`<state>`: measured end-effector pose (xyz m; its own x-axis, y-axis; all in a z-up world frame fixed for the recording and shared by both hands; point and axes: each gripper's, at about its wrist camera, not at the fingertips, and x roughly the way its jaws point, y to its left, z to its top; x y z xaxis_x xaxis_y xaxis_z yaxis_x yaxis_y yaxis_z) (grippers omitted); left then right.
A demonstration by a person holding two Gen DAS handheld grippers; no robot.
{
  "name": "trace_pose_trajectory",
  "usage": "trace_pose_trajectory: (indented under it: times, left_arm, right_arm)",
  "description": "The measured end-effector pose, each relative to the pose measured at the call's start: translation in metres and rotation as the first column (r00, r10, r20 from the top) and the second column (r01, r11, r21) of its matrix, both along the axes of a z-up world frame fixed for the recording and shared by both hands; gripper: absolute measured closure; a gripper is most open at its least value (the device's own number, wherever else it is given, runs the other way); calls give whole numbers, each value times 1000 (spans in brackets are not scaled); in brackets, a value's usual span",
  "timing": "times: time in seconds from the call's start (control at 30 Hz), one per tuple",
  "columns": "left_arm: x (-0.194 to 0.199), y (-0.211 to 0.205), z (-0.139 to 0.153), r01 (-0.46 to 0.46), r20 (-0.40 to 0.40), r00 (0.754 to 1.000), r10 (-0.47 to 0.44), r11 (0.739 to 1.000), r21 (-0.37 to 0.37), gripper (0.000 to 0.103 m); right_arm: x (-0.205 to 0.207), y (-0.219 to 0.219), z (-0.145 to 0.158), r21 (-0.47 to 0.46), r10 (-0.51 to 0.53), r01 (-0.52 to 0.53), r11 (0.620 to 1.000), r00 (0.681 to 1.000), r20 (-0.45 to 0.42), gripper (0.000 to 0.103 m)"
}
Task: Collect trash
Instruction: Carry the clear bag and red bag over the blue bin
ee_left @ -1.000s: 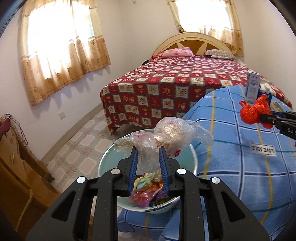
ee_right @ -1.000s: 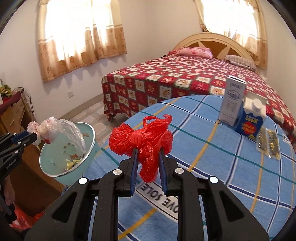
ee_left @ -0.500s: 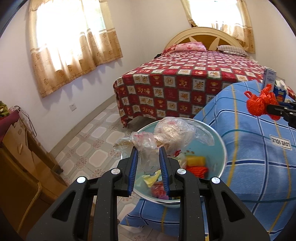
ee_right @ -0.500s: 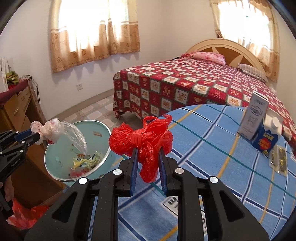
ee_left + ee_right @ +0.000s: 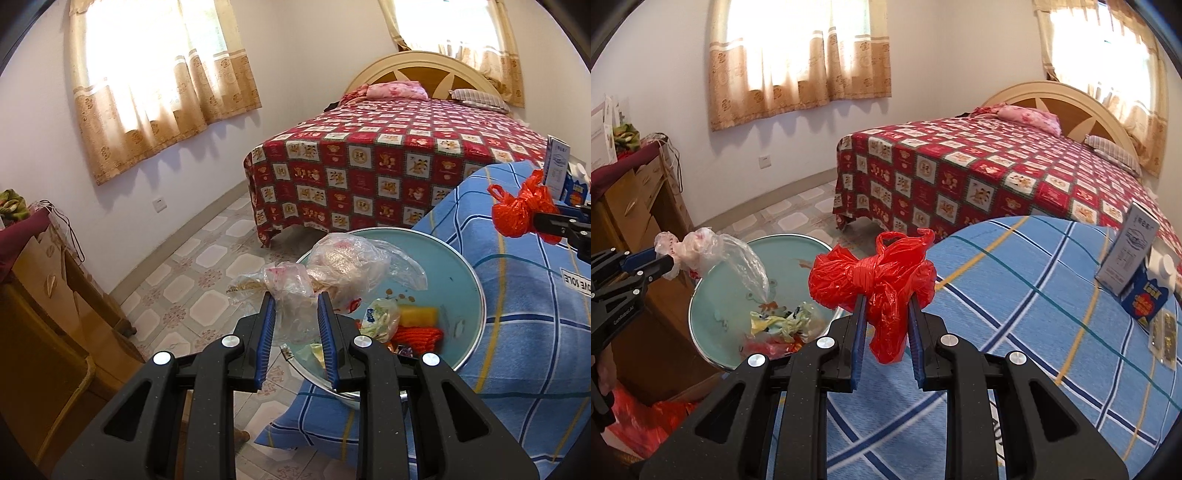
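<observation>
My left gripper (image 5: 295, 302) is shut on a crumpled clear plastic bag (image 5: 347, 266), held above the near rim of a light-blue basin (image 5: 465, 266). The basin sits at the edge of the blue checked table (image 5: 524, 332) and holds several scraps of wrappers (image 5: 402, 325). My right gripper (image 5: 885, 302) is shut on a knotted red plastic bag (image 5: 875, 277), held over the table just right of the basin (image 5: 720, 314). From the right wrist the left gripper (image 5: 668, 264) and its clear bag (image 5: 713, 251) show at the left; from the left wrist the red bag (image 5: 517, 214) shows at the right.
Two cartons (image 5: 1134, 266) and flat blister packs (image 5: 1163, 339) lie at the table's far right. A bed with a red patterned cover (image 5: 388, 166) stands behind. A wooden dresser (image 5: 628, 206) is at the left, with tiled floor (image 5: 207, 266) between. Something red (image 5: 639, 421) lies low by the dresser.
Both grippers have moved sideways with their bags still held. The basin now shows more fully under the clear bag, and the red bag has come closer to the basin's rim.
</observation>
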<state>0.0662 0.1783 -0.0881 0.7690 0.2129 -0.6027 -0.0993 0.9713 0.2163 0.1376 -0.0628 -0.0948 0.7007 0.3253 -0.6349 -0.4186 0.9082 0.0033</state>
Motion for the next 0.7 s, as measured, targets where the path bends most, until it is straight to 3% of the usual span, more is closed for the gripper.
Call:
trace_pose_trajectory:
  times: [0.7]
  left_arm:
    - [1, 24, -2, -53, 1, 999, 53, 999, -4, 79]
  right_arm:
    - [4, 34, -3, -25, 59, -59, 998, 998, -6, 81]
